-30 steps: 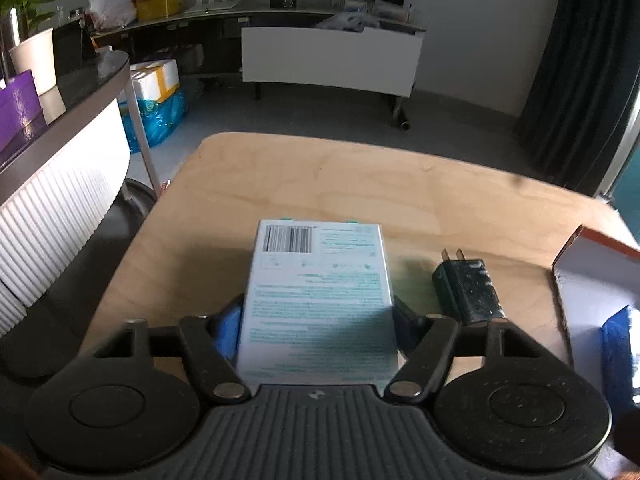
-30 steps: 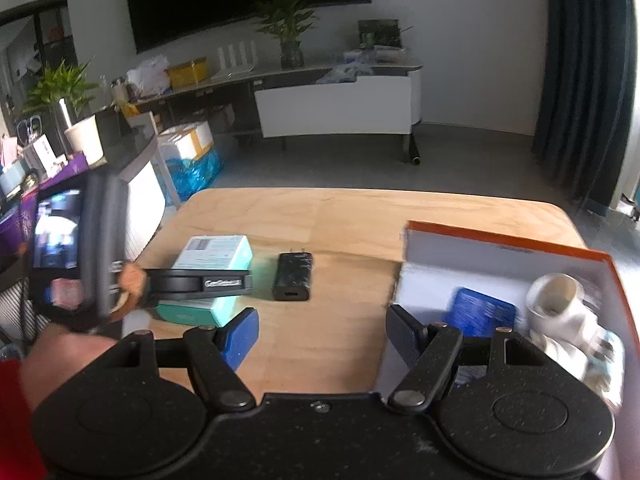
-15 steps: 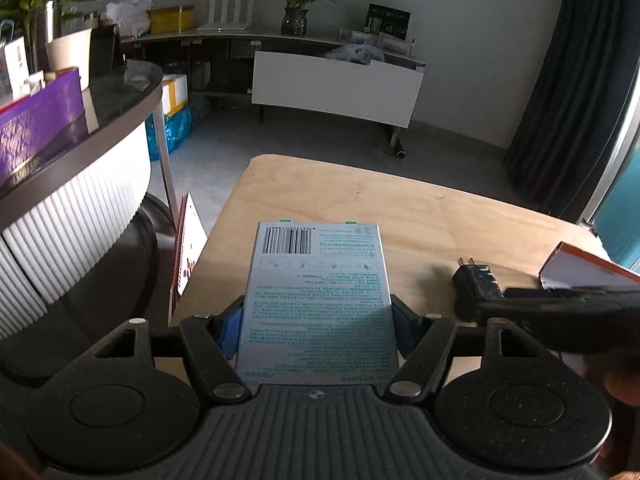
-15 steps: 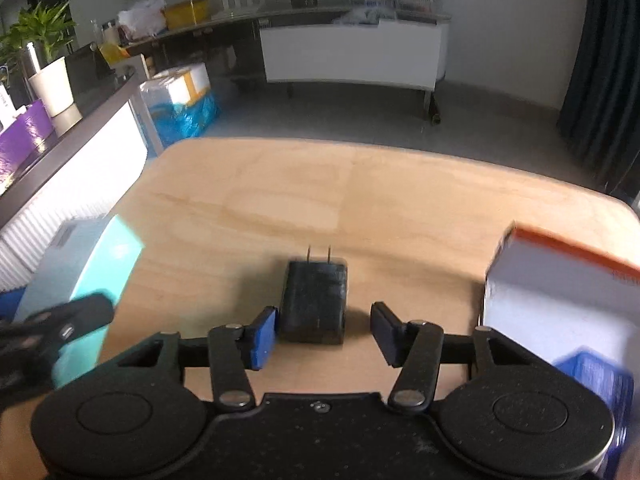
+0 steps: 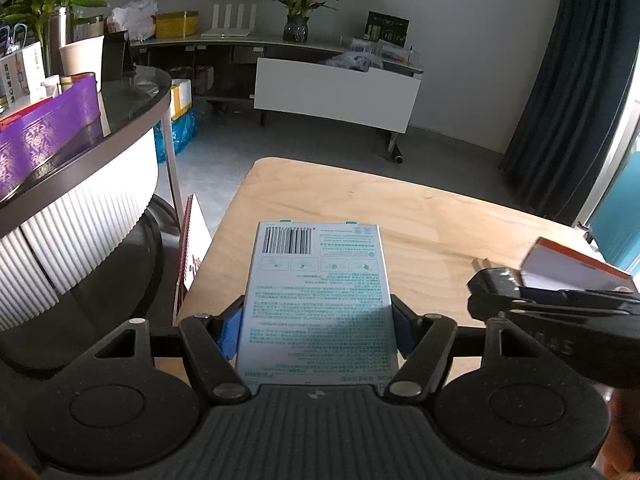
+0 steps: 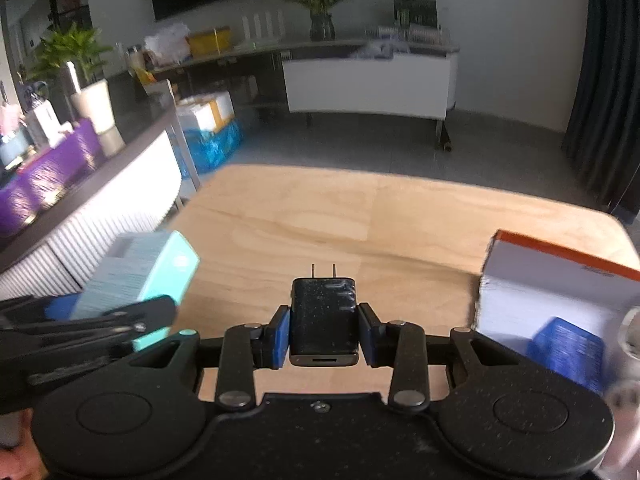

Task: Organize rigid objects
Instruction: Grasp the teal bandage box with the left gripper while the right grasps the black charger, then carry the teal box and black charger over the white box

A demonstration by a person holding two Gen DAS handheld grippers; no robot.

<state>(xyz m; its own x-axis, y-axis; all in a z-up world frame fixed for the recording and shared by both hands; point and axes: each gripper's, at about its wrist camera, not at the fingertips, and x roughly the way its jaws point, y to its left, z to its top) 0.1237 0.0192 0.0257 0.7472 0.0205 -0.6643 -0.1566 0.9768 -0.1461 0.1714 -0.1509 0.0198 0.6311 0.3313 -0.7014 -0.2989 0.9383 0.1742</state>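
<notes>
The left hand-held gripper (image 5: 318, 326) pinches a flat pale-teal printed carton (image 5: 318, 300), level above the light wooden bench (image 5: 420, 216); right of it, the right hand-held gripper (image 6: 323, 330) clamps a black two-pronged charger plug (image 6: 323, 318), prongs pointing far, near the orange-rimmed white cardboard box (image 6: 560, 280).

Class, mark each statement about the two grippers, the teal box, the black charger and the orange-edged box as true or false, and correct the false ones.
1. The left gripper holds the teal box. True.
2. The right gripper is open. False: it is shut on the black charger.
3. The charger's prongs point away from the camera. True.
4. The orange-edged box lies left of the charger. False: it is to the right.
</notes>
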